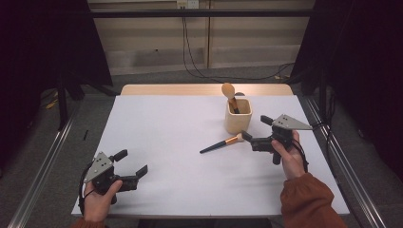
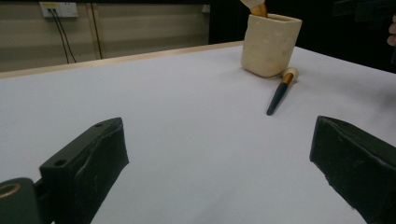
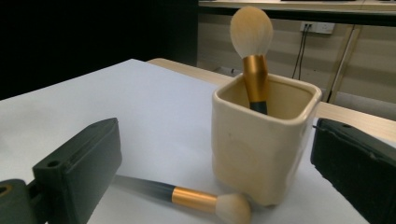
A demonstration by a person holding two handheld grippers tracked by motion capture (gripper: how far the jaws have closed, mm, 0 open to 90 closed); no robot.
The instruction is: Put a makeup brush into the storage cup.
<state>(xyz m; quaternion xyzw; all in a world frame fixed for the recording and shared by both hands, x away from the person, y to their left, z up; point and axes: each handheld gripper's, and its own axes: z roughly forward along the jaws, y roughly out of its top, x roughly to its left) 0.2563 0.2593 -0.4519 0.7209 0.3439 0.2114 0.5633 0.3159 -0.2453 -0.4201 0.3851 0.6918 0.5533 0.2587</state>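
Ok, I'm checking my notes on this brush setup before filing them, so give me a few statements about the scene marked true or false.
1. One brush stands in the cup with its bristles up. True.
2. The second brush lies inside the cup too. False: it lies flat on the table, its bristle end next to the cup's base.
3. The right gripper is clamped on the lying brush. False: its jaws are open and hold nothing.
4. The left gripper is open, far from both brushes. True.
5. The cup lies tipped over. False: it stands upright.
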